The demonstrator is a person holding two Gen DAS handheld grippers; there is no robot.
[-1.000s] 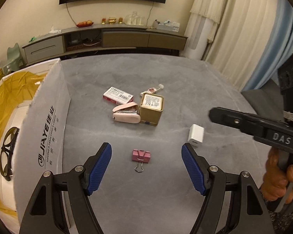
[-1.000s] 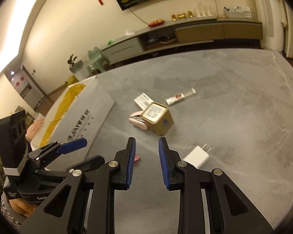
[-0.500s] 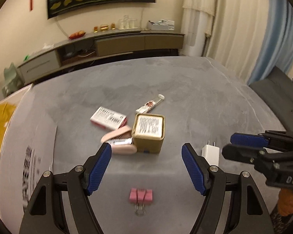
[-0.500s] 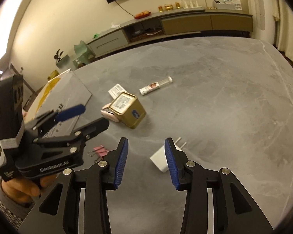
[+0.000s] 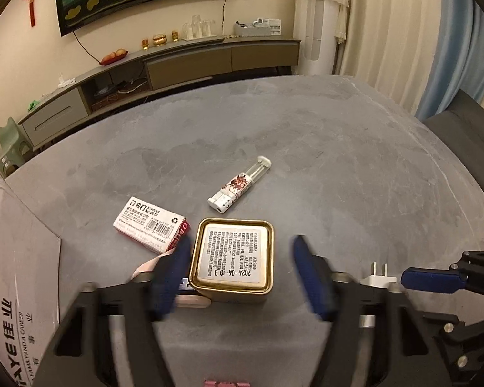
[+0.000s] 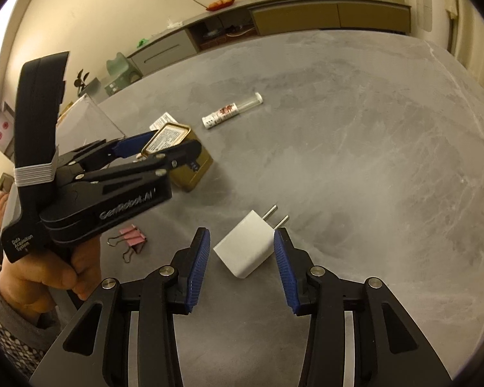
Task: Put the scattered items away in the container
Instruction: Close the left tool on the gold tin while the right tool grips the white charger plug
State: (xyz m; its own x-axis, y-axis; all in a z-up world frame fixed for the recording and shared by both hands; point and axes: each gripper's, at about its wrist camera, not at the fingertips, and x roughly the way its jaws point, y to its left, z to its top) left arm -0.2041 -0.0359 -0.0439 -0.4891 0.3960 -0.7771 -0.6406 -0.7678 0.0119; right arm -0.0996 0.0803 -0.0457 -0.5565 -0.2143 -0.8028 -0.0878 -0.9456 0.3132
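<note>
- Here, nearest the right gripper [image 6: 238,271], a white square plastic plug adapter [image 6: 247,247] lies flat on the grey stone-look tabletop [image 6: 355,148], framed between the spread blue pads without touching either; its two metal prongs point away from the tool.
- Nearest the left gripper [image 5: 238,277], a gold square metal tin [image 5: 233,258] with a printed white label sits between the parted, blurred fingers; nothing is held, and whether the left pad touches the tin cannot be told.
- Just behind that gripper, at the frame's lower edge, lies a pink metal binder clip [image 6: 132,237].
- Left of the tin, partly hidden by the finger, is a pale pink stapler [image 5: 190,300].
- Further ahead and left lies a red-and-white cardboard staple box [image 5: 151,225]; ahead, a slim clear lighter with a red print [image 5: 238,187].
- Far left stands the white cardboard box [image 5: 16,274], the container; its inside is not visible.
- Judging by this, all six items are still out and the tidying has barely begun.
</note>
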